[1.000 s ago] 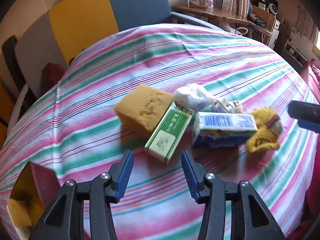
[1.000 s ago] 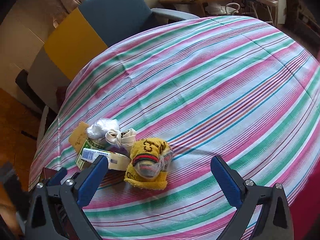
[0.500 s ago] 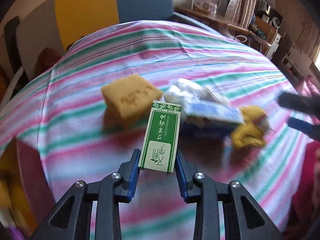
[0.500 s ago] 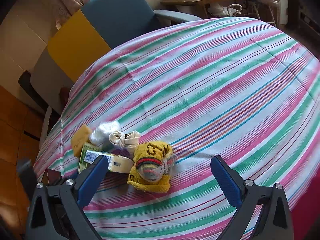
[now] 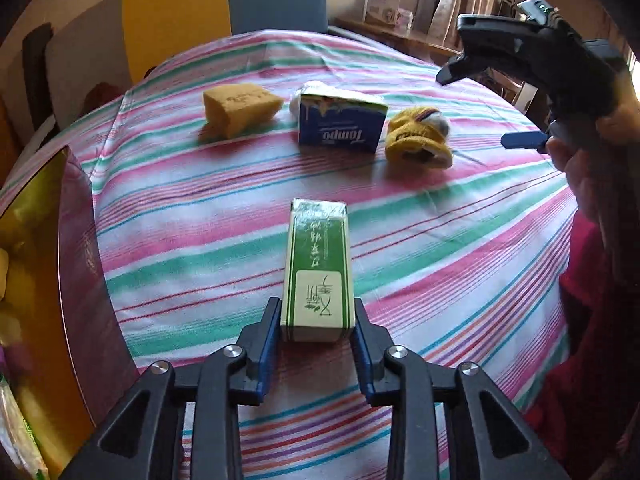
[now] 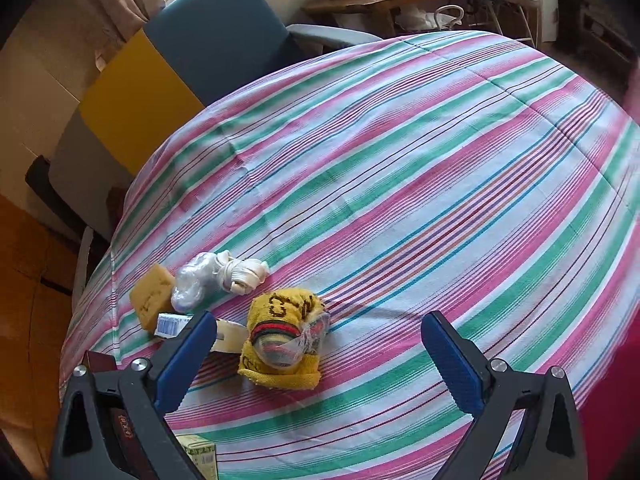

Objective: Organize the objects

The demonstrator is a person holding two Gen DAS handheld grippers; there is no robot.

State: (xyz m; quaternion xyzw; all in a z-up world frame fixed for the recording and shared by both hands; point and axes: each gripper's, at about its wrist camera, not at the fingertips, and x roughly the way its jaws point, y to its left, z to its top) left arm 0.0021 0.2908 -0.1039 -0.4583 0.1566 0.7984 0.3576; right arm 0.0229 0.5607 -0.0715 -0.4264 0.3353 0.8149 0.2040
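Observation:
A green box (image 5: 318, 276) sits between the pads of my left gripper (image 5: 316, 328). They touch both of its sides while the jaws are opening. It is drawn back from the pile, toward the near edge. Farther back on the striped cloth (image 5: 440, 240) lie a yellow sponge (image 5: 240, 108), a blue tissue pack (image 5: 342, 124) and a yellow cloth bundle (image 5: 418, 138). My right gripper (image 6: 318, 320) hangs open above the bundle (image 6: 284, 340) with nothing in it. A white bag with a coiled cord (image 6: 216, 276) lies behind the sponge (image 6: 150, 294).
An open container with dark red and yellow walls (image 5: 52, 260) stands off the table's left edge. A person's hand (image 5: 592, 152) holds the right gripper (image 5: 480, 108) at the right. A blue chair (image 6: 224, 36) and yellow panels stand behind the table.
My left gripper shut on the green box and pulled it back out of the pile, toward the near edge. The right gripper has hardly moved and stays open.

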